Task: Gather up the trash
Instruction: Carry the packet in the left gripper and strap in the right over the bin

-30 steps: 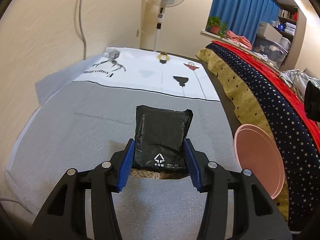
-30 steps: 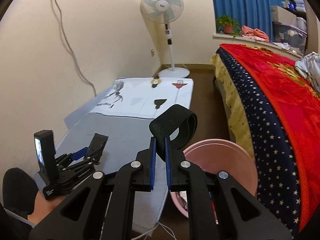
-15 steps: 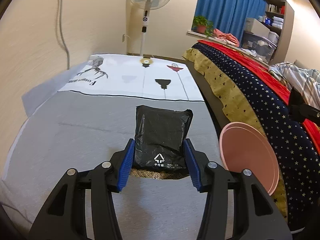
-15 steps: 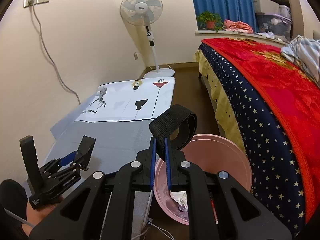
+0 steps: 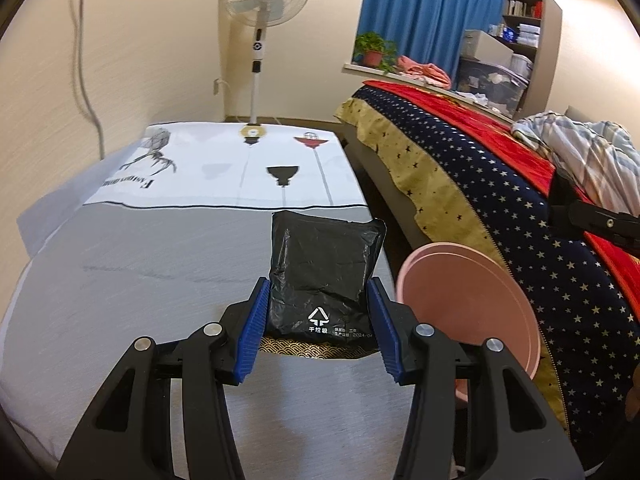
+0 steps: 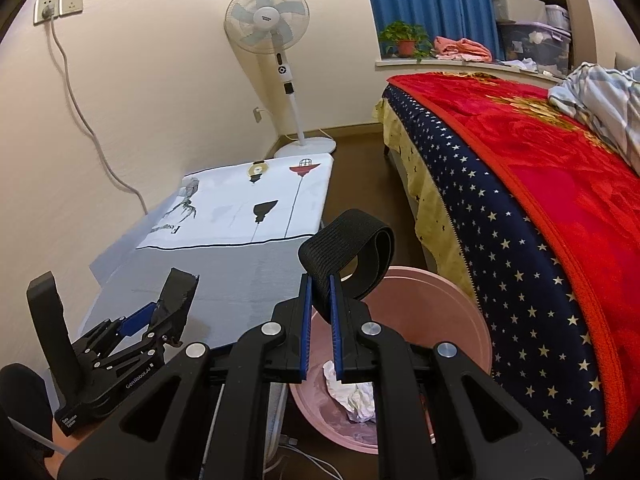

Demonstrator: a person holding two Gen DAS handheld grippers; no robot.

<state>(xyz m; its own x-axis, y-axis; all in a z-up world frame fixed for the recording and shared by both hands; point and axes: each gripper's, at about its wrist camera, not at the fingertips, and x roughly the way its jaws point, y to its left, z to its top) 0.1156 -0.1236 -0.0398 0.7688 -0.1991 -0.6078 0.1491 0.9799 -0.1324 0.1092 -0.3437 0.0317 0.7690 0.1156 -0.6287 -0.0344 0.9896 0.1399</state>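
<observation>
Left tool is clamped half-wide on the black packet, center frame; right tool pinches a black strap. Carry both over the pink bin, lower middle, then release

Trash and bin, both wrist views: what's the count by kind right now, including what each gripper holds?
Black packet, held in the left gripper: 1
Black strap, held in the right gripper: 1
Crumpled white paper, in the bin: 1
Pink bin: 1
Total: 4

Black packet in left claw, beside pink bin
</observation>
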